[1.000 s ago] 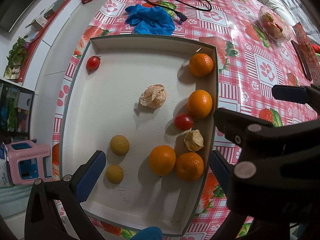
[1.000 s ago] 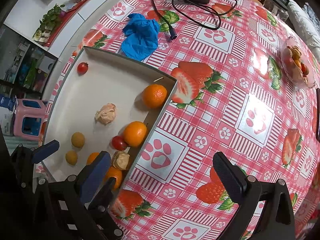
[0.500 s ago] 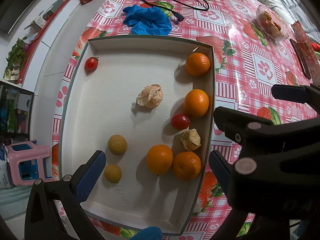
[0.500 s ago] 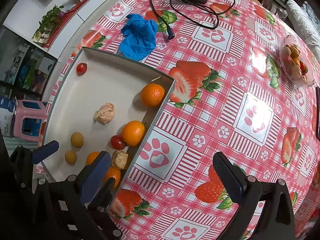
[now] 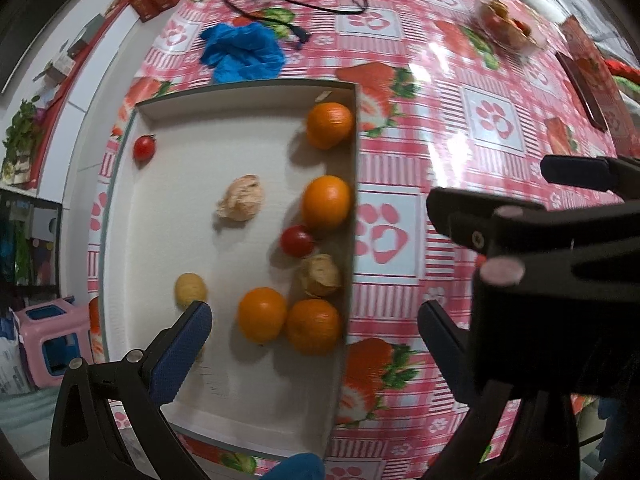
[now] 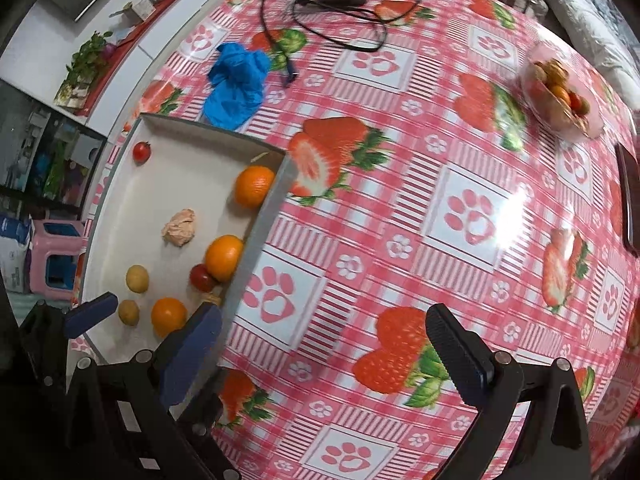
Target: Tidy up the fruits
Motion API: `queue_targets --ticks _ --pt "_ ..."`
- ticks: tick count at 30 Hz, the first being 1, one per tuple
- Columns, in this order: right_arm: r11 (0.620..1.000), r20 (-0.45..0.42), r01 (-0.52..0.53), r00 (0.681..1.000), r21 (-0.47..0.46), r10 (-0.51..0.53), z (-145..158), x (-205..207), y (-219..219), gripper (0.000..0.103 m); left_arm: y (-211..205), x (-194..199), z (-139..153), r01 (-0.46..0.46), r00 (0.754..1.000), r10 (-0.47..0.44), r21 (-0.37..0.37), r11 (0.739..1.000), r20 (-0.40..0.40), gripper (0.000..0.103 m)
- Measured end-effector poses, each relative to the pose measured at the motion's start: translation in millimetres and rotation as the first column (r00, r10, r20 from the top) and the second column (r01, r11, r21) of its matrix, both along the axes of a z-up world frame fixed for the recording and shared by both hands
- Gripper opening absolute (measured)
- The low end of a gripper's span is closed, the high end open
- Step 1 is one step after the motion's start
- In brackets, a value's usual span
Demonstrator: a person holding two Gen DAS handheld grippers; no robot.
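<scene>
A shallow white tray (image 5: 168, 184) is set on a pink strawberry-and-paw-print tablecloth (image 6: 460, 216), and all places are given from this tray. Four oranges are seen inside it along its right wall: one orange (image 5: 330, 125) in the far right corner, a second orange (image 5: 326, 202) just nearer along the same wall, and two oranges touching each other at the near end, the inner one (image 5: 262, 314) and the one by the wall (image 5: 313, 332). Between the second orange and the near pair, a cherry tomato (image 5: 296, 241) is seen touching the orange, with a papery husked fruit (image 5: 320, 275) just beside it. A second cherry tomato (image 5: 143, 147) lies alone in the far left corner. A crumpled pale husk (image 5: 241, 203) is seen near the middle, and a small yellow fruit (image 5: 190, 289) lies toward the near left, with another yellow fruit (image 6: 128, 312) just nearer. A blue glove (image 5: 240, 54) is seen on the cloth beyond the far wall, and a clear bowl of fruit (image 6: 562, 92) well off to the right. The left gripper (image 5: 314, 334) is held above the near end of the tray, its fingers spread wide and gripping nothing. The right gripper (image 6: 324, 340) is held over the cloth just right of the tray, its fingers likewise spread wide and empty.
</scene>
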State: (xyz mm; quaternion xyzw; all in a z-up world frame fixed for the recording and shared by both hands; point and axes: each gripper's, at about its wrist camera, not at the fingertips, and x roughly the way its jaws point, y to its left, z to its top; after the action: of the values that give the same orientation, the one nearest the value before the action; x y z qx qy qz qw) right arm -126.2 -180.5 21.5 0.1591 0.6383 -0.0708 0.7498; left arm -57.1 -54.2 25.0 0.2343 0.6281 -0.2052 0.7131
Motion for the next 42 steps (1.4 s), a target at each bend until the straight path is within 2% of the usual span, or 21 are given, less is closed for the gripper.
queue_targets --ticks 8,12,15,18,22,27,35,40,42 --pt "0.996 -0.001 0.086 0.996 0.000 -0.086 0 -33 -44 0.103 -43 -31 -1 0.083 0.996 -0.083 0.005 0.997 -0.020 0.103" --pt "0.986 0.012 0.164 0.986 -0.031 -0.164 -1 -67 -76 0.103 -73 -48 -5 0.124 0.992 -0.124 -0.004 0.992 -0.037 0.103" --pt "0.965 0.003 0.254 0.967 -0.065 -0.254 -6 -106 -110 0.103 -98 -63 -10 0.156 0.987 -0.157 -0.007 0.988 -0.048 0.103" --pt "0.932 -0.022 0.351 0.935 -0.087 -0.354 -17 -152 -146 0.103 -126 -79 -12 0.180 0.982 -0.181 -0.019 0.983 -0.052 0.103" --pt "0.900 -0.089 0.424 0.897 -0.101 -0.432 -37 -209 -174 0.103 -164 -96 -19 0.204 0.977 -0.206 -0.035 0.978 -0.060 0.103" --pt "0.895 -0.151 0.429 0.883 -0.126 -0.445 -55 -252 -180 0.103 -203 -116 -27 0.217 0.973 -0.220 -0.055 0.975 -0.069 0.103" --pt "0.895 -0.165 0.430 0.881 -0.116 -0.444 -64 -280 -184 0.103 -252 -151 -27 0.246 0.968 -0.247 -0.029 0.969 -0.043 0.103" --pt "0.899 -0.164 0.421 0.885 -0.120 -0.436 -68 -274 -181 0.103 -277 -151 -35 0.242 0.970 -0.242 -0.020 0.970 -0.033 0.103" --pt "0.899 -0.163 0.420 0.885 -0.120 -0.435 -73 -272 -181 0.103 -290 -142 -49 0.239 0.970 -0.239 -0.014 0.971 -0.030 0.103"
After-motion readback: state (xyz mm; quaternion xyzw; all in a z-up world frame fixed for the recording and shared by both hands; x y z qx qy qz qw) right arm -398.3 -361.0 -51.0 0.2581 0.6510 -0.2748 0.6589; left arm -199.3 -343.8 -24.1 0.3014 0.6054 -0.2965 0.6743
